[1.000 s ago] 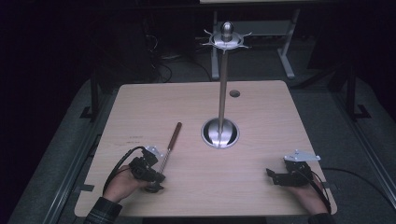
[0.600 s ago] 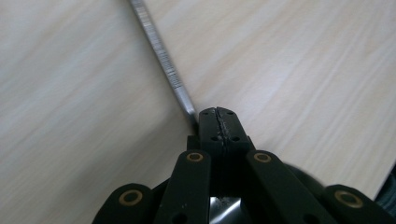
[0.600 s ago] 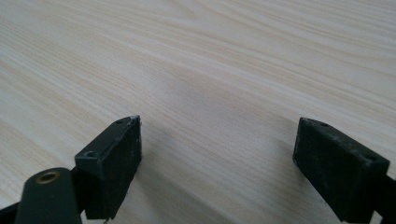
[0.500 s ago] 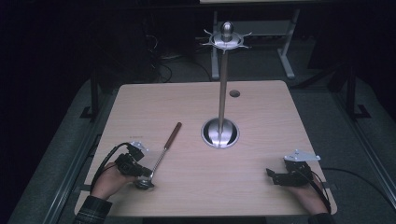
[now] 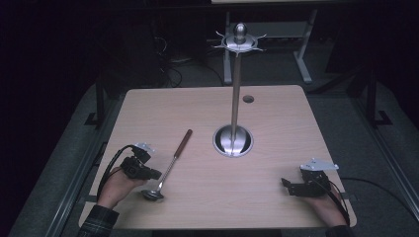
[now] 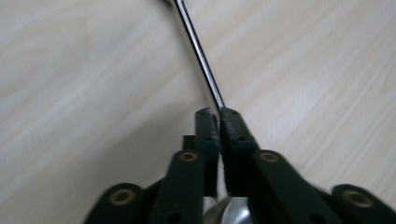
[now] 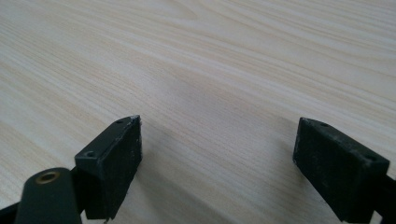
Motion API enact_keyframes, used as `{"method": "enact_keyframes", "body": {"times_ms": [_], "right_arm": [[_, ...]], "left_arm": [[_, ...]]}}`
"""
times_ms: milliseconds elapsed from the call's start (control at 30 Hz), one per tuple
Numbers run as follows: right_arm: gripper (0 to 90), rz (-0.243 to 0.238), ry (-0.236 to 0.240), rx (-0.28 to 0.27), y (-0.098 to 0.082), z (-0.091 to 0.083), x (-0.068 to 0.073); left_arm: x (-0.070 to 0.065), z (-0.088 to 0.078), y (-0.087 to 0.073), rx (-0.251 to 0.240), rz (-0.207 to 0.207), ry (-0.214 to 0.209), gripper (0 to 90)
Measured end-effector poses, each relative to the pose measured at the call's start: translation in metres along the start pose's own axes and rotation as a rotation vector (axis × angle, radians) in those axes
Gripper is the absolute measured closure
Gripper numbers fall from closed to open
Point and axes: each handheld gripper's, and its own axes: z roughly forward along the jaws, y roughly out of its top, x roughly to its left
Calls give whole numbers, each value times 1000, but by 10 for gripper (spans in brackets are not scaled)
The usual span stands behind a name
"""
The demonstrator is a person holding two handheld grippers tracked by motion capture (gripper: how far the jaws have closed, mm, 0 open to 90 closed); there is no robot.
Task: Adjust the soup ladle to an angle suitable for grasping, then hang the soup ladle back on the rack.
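A ladle (image 5: 173, 160) with a brown handle and a steel shaft lies on the wooden table (image 5: 276, 118), its bowl toward the near left. My left gripper (image 5: 157, 174) sits low at the bowl end. In the left gripper view its jaws (image 6: 218, 112) are nearly together, with the thin shaft (image 6: 201, 56) running into the narrow gap between them. They have just been opening slightly, and the shaft is still between the pads. My right gripper (image 5: 285, 184) rests at the near right; in the right gripper view it (image 7: 217, 135) stands open over bare wood.
A tall steel stand (image 5: 236, 98) with a ring of hooks at its top rises from a round base (image 5: 232, 141) at the table's middle. A small hole (image 5: 248, 98) lies behind it. Dark floor and frames surround the table.
My left hand has moved left and toward the near edge, swinging the ladle's bowl end with it while the handle end stayed put. The right hand has kept still.
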Motion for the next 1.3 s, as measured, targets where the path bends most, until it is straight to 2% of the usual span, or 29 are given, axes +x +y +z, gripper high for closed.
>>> {"method": "enact_keyframes", "body": {"times_ms": [67,100,267,333,500,533,567,733,767,1033,1167,1233,1300], "right_arm": [[153,1,0,0,0,0,0],[153,1,-1,0,0,0,0],[153,1,-1,-1,0,0,0],[153,1,-1,-1,0,0,0],[152,1,0,-1,0,0,0],[153,0,0,-1,0,0,0],[153,0,0,-2,0,0,0],[152,0,-1,-2,0,1,0],[153,1,-1,-1,0,1,0],[153,1,-1,-1,0,1,0],[153,2,-1,-1,0,1,0],[153,2,-1,-1,0,1,0],[152,2,-1,-1,0,1,0]], "left_arm": [[2,-1,5,-10,-3,-2,795],[1,-1,7,-25,-22,-5,770],[2,-1,20,-71,-37,16,655],[5,-2,24,-48,-18,28,597],[7,1,36,-59,-29,35,514],[7,3,38,-62,-46,34,507],[8,3,41,-53,-37,38,497],[10,9,54,-42,-42,40,494],[10,12,57,-40,-53,35,494],[11,23,81,5,-44,56,502],[13,28,89,11,-52,69,518],[15,34,91,44,-59,76,544],[16,36,92,51,-63,76,550]]}}
